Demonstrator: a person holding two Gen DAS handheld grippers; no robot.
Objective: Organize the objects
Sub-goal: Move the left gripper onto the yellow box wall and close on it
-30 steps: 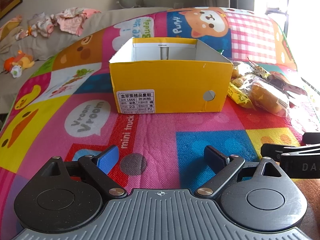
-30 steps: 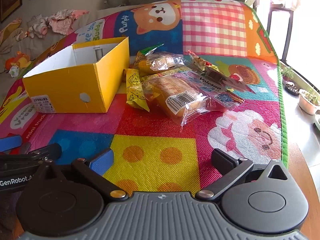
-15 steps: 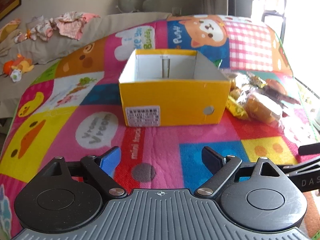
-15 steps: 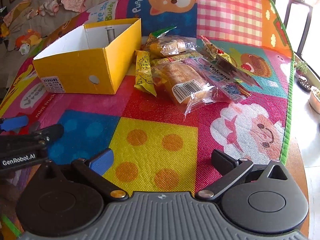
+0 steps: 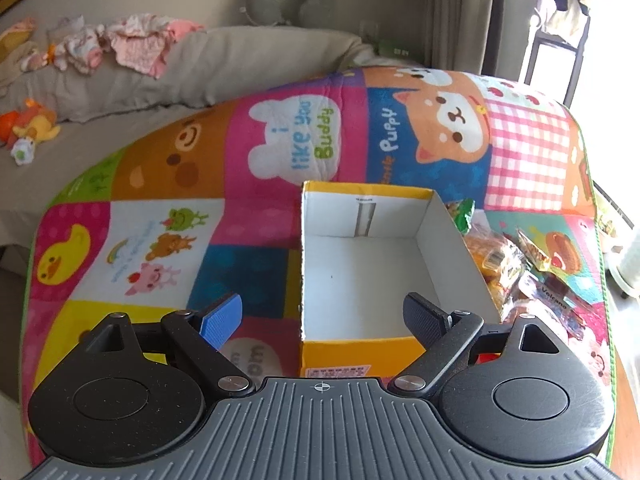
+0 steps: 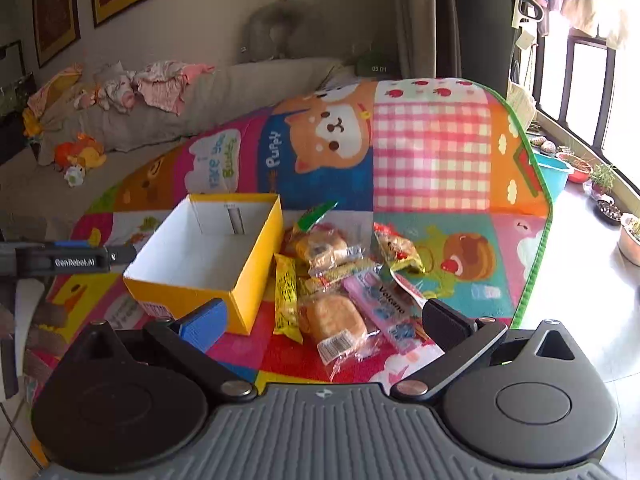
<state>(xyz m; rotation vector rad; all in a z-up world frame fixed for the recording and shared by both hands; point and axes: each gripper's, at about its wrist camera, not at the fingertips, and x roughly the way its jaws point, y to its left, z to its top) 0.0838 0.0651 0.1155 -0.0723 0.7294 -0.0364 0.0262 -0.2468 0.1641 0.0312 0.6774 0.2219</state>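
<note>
A yellow cardboard box (image 5: 396, 350) with a white, empty inside (image 6: 256, 268) stands on the colourful play mat (image 5: 160, 248). A pile of wrapped snacks lies right of it: a clear-wrapped bun (image 6: 338, 322), a second bun (image 6: 322, 246), a yellow stick pack (image 6: 286, 294), a pink Volcano pack (image 6: 382, 302) and a red-yellow packet (image 6: 398, 250). The pile also shows in the left wrist view (image 5: 516, 268). My left gripper (image 5: 324, 316) is open and empty, high above the box's near wall. My right gripper (image 6: 324, 320) is open and empty, above the snacks.
The mat (image 6: 432, 160) covers a table whose right edge drops to a tiled floor with plant pots (image 6: 604, 184). A grey sofa with clothes (image 5: 136, 44) and soft toys (image 6: 80, 154) stands behind. The left gripper (image 6: 76, 260) shows at the right wrist view's left side.
Both grippers have risen well above the mat and now look down from higher. The box's inside has come into view. Both stay open and empty.
</note>
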